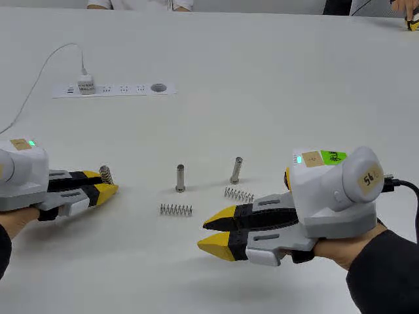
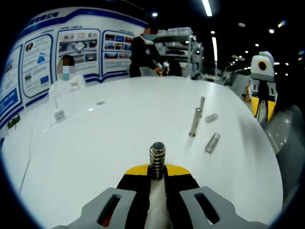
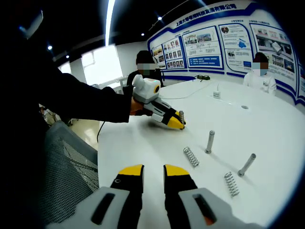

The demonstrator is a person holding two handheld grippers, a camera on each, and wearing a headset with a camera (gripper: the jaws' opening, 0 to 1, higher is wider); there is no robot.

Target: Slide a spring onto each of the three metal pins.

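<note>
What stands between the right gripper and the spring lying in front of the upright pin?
Nothing visible. Bare table separates the open right gripper from that spring; the upright pin stands beyond it, the other spring off to the side. The left gripper holds a third pin.

Round sticker point(image 1: 370, 178) on the right gripper point(image 1: 201, 234) reads "56"; wall posters point(image 3: 205, 43) illegible

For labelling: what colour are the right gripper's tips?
Yellow, on the right gripper; head view shows best.

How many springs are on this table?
3: first spring on the held pin in the left gripper; second spring before the middle pin; third spring beside the right-hand pin.
</note>
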